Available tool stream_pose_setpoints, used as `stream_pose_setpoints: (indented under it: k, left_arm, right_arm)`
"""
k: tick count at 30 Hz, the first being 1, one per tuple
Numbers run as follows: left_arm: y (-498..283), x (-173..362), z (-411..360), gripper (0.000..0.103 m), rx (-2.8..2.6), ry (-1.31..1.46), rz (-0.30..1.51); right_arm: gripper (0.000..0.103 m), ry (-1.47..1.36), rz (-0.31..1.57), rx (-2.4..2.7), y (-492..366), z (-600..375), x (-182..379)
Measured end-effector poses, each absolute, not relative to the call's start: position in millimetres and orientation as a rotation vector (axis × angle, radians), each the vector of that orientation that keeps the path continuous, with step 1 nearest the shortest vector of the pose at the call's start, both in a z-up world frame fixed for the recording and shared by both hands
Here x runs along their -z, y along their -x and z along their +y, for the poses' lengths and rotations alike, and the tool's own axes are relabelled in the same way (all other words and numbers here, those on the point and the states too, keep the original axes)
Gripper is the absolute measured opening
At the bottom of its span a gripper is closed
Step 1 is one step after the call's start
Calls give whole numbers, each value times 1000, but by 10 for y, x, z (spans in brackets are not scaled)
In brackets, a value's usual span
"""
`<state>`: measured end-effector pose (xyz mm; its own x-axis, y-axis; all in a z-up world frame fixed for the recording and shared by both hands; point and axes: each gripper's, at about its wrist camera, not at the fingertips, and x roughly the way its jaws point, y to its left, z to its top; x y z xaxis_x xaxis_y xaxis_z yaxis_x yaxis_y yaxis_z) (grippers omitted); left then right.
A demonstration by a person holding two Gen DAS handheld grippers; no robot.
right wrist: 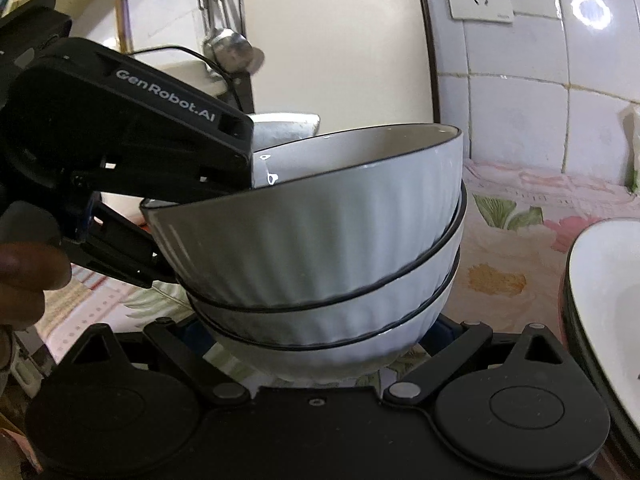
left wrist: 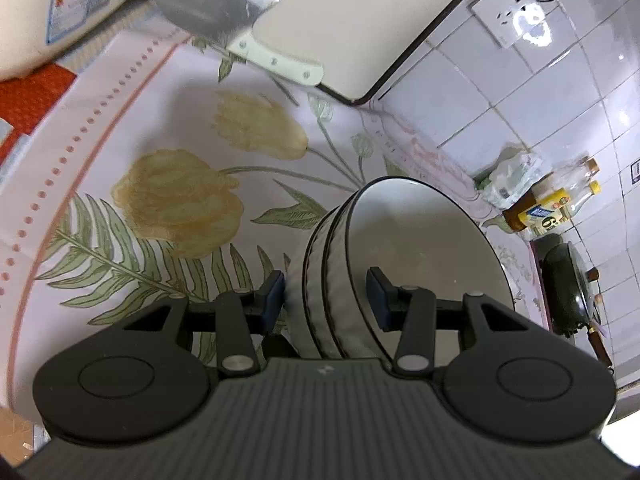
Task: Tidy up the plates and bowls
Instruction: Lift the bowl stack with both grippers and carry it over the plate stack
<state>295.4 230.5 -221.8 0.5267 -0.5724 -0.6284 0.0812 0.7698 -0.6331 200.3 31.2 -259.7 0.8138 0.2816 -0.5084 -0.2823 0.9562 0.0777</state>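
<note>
Three nested white ribbed bowls with black rims [right wrist: 320,232] hang tilted above the floral tablecloth [left wrist: 180,140]. My left gripper [left wrist: 326,296] is shut on the stacked walls [left wrist: 336,280] at one side, one blue pad inside the top bowl and one outside. In the right wrist view it reaches in from the left and clamps the near-left rim. My right gripper [right wrist: 318,328] stands wide around the lowest bowl. Its blue pads lie against that bowl's sides, and the tips are mostly hidden behind it.
A cleaver [left wrist: 212,4] rests against a cream board [left wrist: 340,20] at the back, beside a white appliance [left wrist: 48,8]. Bottles [left wrist: 560,200] and a dark wok [left wrist: 568,288] stand along the tiled wall. A white plate [right wrist: 608,300] lies to the right.
</note>
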Motion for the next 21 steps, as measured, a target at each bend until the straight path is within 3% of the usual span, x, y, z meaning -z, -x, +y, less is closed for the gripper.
stream_pose_setpoints:
  k: [10,21]
  left_arm:
    - [-2692,1646,2176,43,449,584,889]
    - [-2402,1329,1412,43,545,549,843]
  right_arm:
    - [100,28,485,-352,-1814,131,2011]
    - [100,56,445,-288,-1472,-463,1522]
